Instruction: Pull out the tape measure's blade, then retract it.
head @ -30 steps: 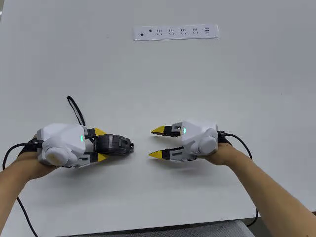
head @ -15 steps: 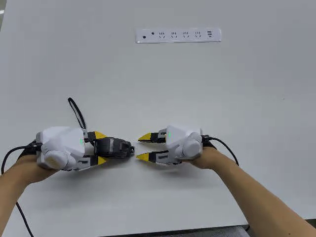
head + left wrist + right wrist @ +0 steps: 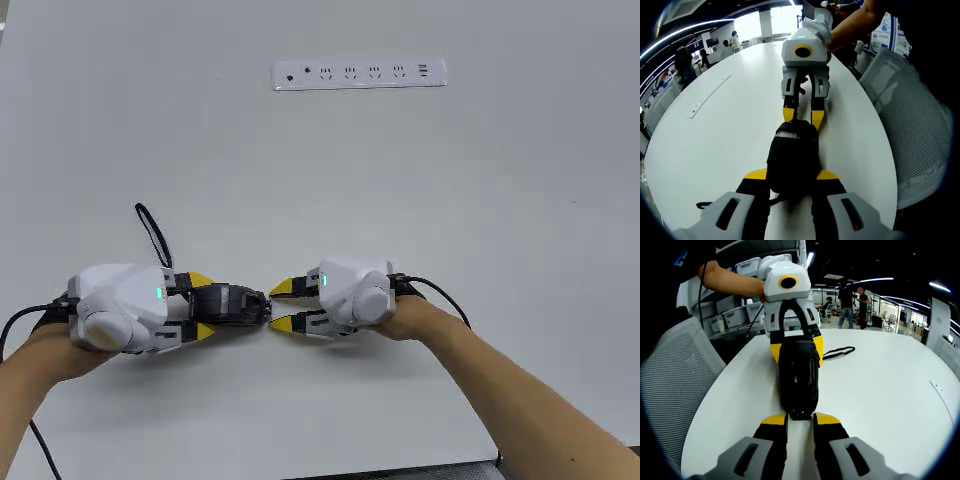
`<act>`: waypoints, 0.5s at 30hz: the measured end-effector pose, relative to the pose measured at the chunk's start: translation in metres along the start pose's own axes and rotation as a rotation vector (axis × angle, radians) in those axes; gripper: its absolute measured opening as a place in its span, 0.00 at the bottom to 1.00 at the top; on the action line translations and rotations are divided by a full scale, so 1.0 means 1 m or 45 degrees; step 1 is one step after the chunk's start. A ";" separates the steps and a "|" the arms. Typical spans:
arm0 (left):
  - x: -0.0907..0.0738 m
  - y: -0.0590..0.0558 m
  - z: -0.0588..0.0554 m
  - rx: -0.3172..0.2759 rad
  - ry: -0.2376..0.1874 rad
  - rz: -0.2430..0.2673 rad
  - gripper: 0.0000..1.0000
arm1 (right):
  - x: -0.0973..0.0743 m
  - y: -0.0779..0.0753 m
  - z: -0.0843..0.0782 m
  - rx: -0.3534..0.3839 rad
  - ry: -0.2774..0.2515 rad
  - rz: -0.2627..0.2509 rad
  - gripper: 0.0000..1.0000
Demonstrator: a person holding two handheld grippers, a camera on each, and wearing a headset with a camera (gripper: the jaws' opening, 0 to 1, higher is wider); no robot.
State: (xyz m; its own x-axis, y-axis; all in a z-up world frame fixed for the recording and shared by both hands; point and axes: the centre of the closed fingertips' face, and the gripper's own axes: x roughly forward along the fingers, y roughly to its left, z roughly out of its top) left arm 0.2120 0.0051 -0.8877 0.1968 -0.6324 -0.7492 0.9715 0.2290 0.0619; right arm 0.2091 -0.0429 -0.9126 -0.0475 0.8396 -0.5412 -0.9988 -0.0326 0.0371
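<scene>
The left gripper [image 3: 203,304] clamps the tape measure [image 3: 230,302] on the white table [image 3: 300,180], lower left. The right gripper [image 3: 282,305], narrowly parted, faces it; power strip [image 3: 358,73] top centre.

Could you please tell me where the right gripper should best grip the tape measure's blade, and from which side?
Probably the small end hook at the tape measure's free end, approached lengthwise from the side opposite the left gripper, which clamps the rear. The hook juts out between the right gripper's open jaws.
</scene>
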 end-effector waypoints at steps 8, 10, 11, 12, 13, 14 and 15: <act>-0.001 0.001 -0.001 -0.020 -0.010 0.002 0.27 | 0.001 -0.002 0.002 -0.011 -0.005 0.003 0.15; -0.001 0.001 -0.002 -0.022 -0.013 0.002 0.27 | 0.001 -0.002 0.002 -0.016 -0.002 0.005 0.15; -0.001 0.001 -0.002 -0.025 -0.015 0.002 0.27 | 0.002 -0.002 0.002 -0.018 0.002 0.006 0.15; -0.001 0.001 -0.001 -0.027 -0.017 0.002 0.27 | 0.002 -0.002 0.002 -0.017 0.003 0.005 0.14; -0.001 0.001 -0.001 -0.029 -0.018 0.003 0.27 | 0.002 -0.002 0.001 -0.023 0.006 0.003 0.14; -0.001 0.001 0.000 -0.033 -0.020 0.005 0.27 | 0.002 -0.002 0.001 -0.032 0.009 0.001 0.14; -0.001 0.001 0.000 -0.034 -0.022 0.006 0.27 | 0.002 -0.002 0.001 -0.030 0.011 0.001 0.14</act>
State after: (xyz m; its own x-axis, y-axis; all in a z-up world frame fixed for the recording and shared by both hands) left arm 0.2129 0.0058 -0.8872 0.2037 -0.6441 -0.7373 0.9667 0.2516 0.0472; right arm 0.2110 -0.0404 -0.9132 -0.0481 0.8348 -0.5484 -0.9988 -0.0459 0.0177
